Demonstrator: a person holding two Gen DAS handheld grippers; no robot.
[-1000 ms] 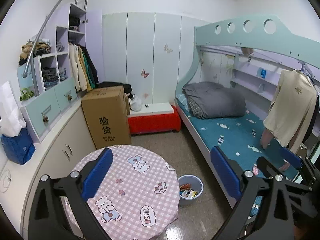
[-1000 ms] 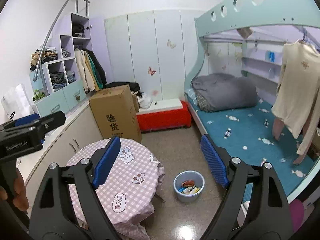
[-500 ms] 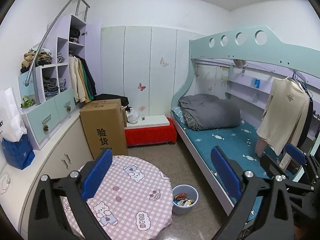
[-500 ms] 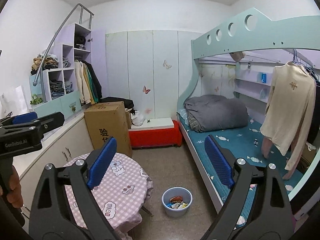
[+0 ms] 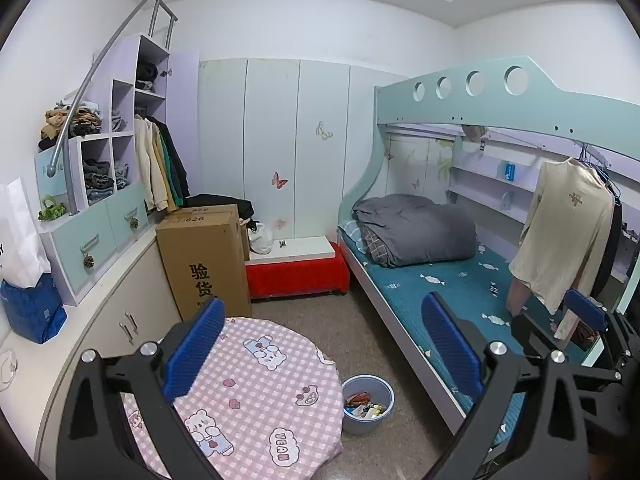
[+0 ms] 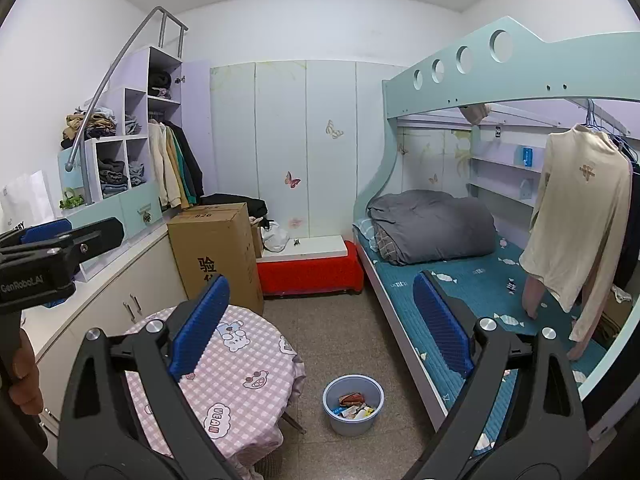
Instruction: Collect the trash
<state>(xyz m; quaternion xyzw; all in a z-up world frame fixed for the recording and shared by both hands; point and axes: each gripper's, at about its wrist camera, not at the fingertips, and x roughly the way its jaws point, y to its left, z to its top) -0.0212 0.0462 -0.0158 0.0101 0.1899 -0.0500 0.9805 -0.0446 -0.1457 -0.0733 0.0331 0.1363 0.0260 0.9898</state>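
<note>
Left wrist view: left claw, jaws spread wide, nothing between the blue pads. Round counter with pink checked cloth at 6 o'clock, beneath the left finger. Blue bin on the floor at 5 o'clock, just beside the counter, holding wrappers. Cardboard box at 10 o'clock from the bin. Bunk bed at 3 o'clock.

Right wrist view: right claw, jaws standing wide apart, empty. Bin at 6 o'clock, between counter and bed, wrappers inside. Left claw's body at 9 o'clock, held by a hand.
</note>
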